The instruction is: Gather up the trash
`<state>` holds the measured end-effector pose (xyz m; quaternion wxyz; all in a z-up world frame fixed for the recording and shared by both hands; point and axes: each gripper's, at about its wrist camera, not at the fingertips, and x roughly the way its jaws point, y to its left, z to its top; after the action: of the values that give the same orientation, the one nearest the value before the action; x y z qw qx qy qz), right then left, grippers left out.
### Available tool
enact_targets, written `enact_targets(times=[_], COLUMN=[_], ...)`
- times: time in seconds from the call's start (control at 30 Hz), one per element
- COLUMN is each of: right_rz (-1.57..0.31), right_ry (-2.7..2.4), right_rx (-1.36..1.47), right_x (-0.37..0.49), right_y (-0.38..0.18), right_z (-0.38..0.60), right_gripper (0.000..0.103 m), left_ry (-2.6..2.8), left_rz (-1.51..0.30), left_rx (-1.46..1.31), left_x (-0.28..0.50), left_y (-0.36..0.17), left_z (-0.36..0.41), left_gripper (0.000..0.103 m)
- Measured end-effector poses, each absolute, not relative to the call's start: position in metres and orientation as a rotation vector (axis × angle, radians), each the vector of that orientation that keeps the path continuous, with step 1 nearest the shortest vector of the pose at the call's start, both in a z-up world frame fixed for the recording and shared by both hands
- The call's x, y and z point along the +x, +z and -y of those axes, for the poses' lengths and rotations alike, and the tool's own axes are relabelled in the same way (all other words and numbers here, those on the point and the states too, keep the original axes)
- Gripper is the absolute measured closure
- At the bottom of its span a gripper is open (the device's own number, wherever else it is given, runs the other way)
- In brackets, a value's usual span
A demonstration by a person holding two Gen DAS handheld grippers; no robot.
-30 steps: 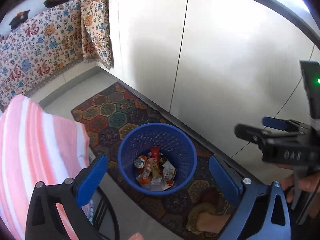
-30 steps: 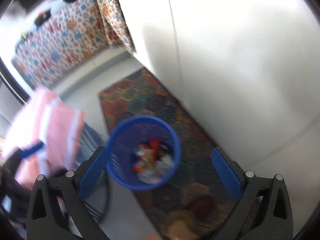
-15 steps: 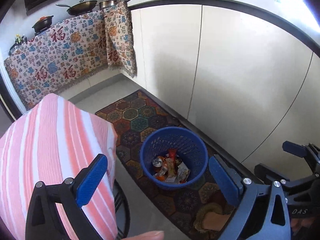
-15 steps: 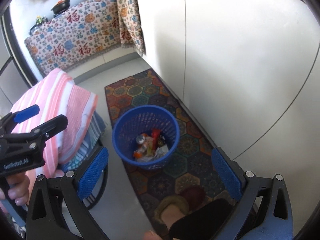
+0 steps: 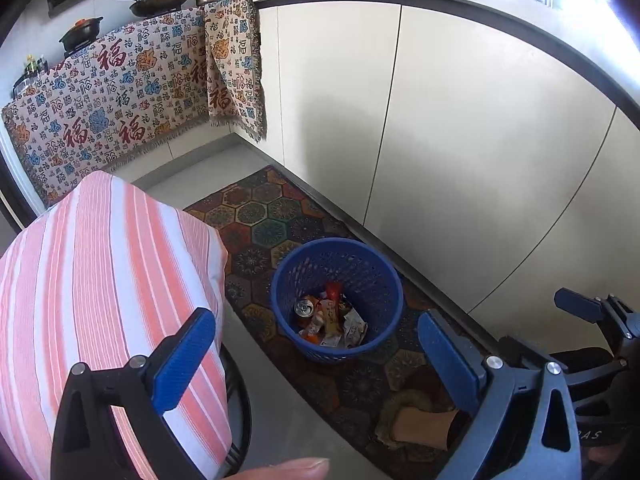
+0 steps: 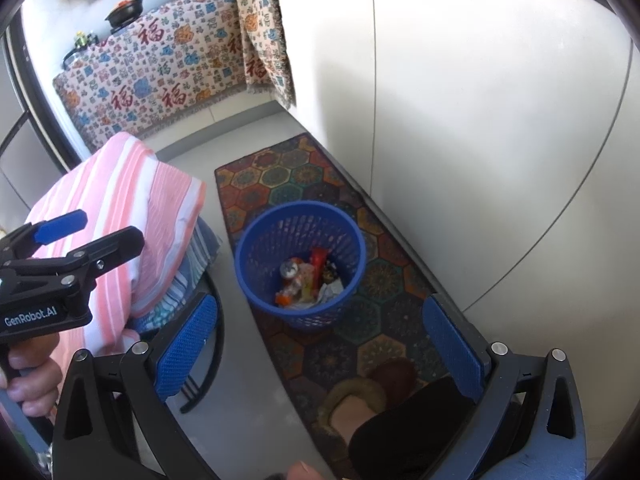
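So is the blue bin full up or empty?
Neither: the blue bin stands upright with only its bottom covered, holding a can and wrappers, well below the rim.

1. Left wrist camera rides on the left gripper (image 5: 316,354), held high and looking steeply down along its fingers at the blue bin (image 5: 337,300) on the patterned rug (image 5: 260,216).
2. Right wrist camera does likewise from the right gripper (image 6: 320,344), a touch to the right, facing the same kitchen corner.
3. Both share the bin, rug, white cabinets (image 5: 460,140) and striped cloth (image 5: 100,280) (each view also catches the other gripper at its edge).
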<state>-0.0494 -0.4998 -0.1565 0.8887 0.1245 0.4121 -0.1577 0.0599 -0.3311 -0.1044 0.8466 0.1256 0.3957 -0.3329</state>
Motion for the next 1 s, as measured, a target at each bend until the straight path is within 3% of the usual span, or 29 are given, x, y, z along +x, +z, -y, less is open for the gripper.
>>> enact_targets(times=[1.0], right_rz=[-0.871], right_ry=[-0.316], right_rx=[0.23], right_x=[-0.0457], right_y=[-0.1544], right_z=[0.4923], right_gripper=[0.0], left_ry=[-0.692], left_rz=[-0.824], left_rx=[0.28], left_x=[0.059], left_y=[-0.1011], left_z=[0.3295], left_gripper=[0.0])
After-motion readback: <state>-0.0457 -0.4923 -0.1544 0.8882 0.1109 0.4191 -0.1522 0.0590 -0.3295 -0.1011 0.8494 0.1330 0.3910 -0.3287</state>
